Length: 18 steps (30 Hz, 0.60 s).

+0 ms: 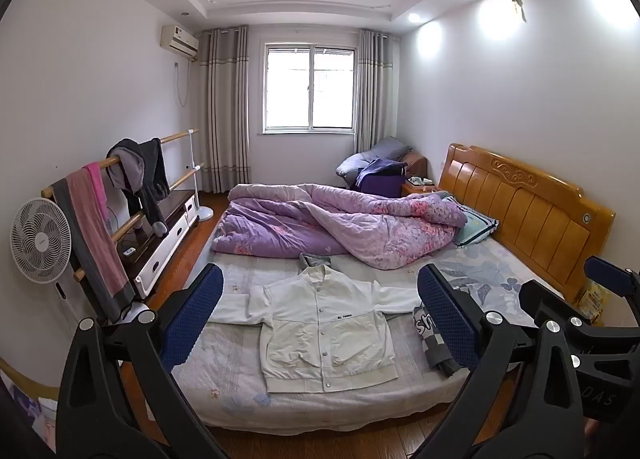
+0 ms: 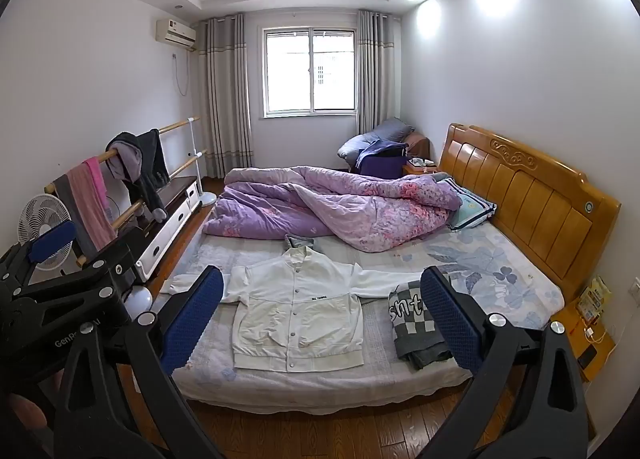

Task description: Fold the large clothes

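Observation:
A white button-up jacket (image 1: 324, 323) lies flat, front up, sleeves spread, on the near part of the bed (image 1: 240, 403); it also shows in the right wrist view (image 2: 298, 319). A folded grey checkered garment (image 2: 416, 323) lies to its right on the bed, partly hidden by a finger in the left wrist view (image 1: 430, 333). My left gripper (image 1: 320, 319) is open and empty, held above the floor short of the bed. My right gripper (image 2: 320, 319) is open and empty, beside the left one. The left gripper's body shows at the left in the right wrist view (image 2: 52, 243).
A crumpled purple quilt (image 2: 332, 215) and a pillow (image 2: 474, 209) fill the bed's far half. A wooden headboard (image 2: 528, 195) is at the right, with a bedside table (image 2: 588, 335). A clothes rack (image 1: 120, 187), a fan (image 1: 38, 239) and a low cabinet (image 1: 168, 235) stand left.

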Tool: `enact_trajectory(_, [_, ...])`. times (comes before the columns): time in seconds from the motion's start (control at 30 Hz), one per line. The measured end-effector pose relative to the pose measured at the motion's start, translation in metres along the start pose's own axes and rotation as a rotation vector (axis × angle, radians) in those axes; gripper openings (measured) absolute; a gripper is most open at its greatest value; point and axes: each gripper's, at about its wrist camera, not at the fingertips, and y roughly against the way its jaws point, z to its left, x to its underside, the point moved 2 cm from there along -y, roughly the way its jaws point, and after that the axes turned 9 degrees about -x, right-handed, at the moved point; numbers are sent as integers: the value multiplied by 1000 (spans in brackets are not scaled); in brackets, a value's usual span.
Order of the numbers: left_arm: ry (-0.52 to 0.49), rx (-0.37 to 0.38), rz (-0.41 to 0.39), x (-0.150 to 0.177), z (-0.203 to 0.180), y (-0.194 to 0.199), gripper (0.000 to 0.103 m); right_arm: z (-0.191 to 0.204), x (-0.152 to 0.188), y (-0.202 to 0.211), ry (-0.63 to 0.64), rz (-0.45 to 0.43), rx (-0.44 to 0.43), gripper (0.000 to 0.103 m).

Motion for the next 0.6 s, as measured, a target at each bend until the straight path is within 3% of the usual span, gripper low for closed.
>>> enact_trajectory(0.6, [1, 1, 2, 0, 0, 0, 98, 0, 0, -1, -2, 5, 0, 95])
